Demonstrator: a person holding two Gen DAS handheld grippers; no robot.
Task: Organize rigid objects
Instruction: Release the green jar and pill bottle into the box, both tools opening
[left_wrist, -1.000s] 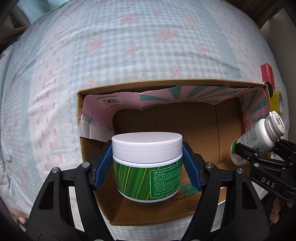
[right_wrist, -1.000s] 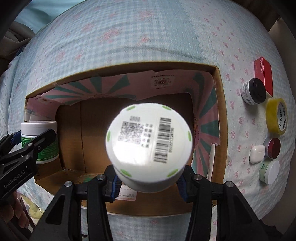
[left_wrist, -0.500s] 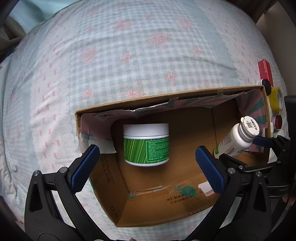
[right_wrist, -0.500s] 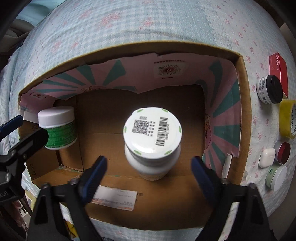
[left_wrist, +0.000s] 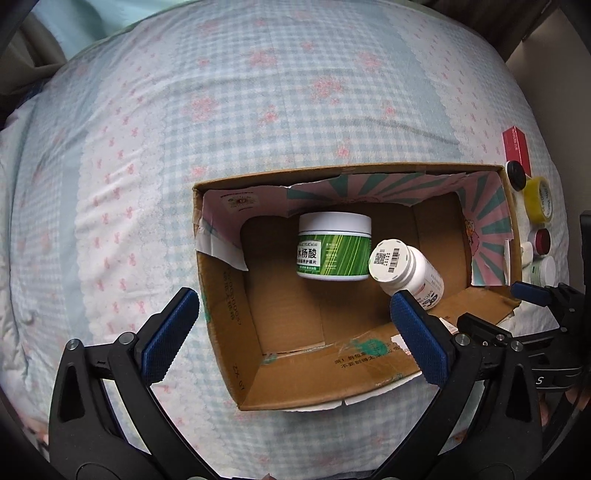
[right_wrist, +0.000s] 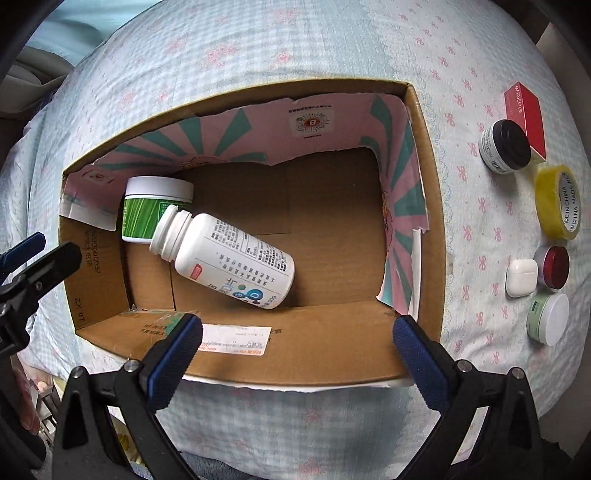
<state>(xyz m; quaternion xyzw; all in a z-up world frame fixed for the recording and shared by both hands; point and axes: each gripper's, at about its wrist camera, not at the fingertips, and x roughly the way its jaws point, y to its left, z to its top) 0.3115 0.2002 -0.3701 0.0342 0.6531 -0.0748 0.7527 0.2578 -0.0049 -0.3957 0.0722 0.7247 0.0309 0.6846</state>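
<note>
My left gripper (left_wrist: 295, 328) hangs over the near left part of the box (left_wrist: 280, 384), jaws spread wide, nothing between the blue pads (left_wrist: 168, 332). My right gripper (right_wrist: 295, 358) sits at the box's near wall, jaws likewise spread and empty.

Inside the box: the green jar (left_wrist: 334, 252) stands upright toward the back left, white lid on. The white bottle (right_wrist: 229, 254) lies tilted on the cardboard floor, its cap end leaning against the jar, its base toward the middle of the box.

The box rests on a bed cover (left_wrist: 258, 110) of pale blue check with pink bows and flowers; the fabric is soft and slightly rumpled. The box's inner flaps carry a pink and teal sunburst print.

On the cover, right of the box, in a row: a red carton (right_wrist: 524, 118), a black-lidded jar (right_wrist: 506, 146) touching it, a yellow tape roll (right_wrist: 557, 201), a red-lidded pot (right_wrist: 554, 267), a white earbud case (right_wrist: 521, 277) just beside it, and a white-lidded jar (right_wrist: 548, 317).

Dark furniture shows at the far right corner; details unclear.
</note>
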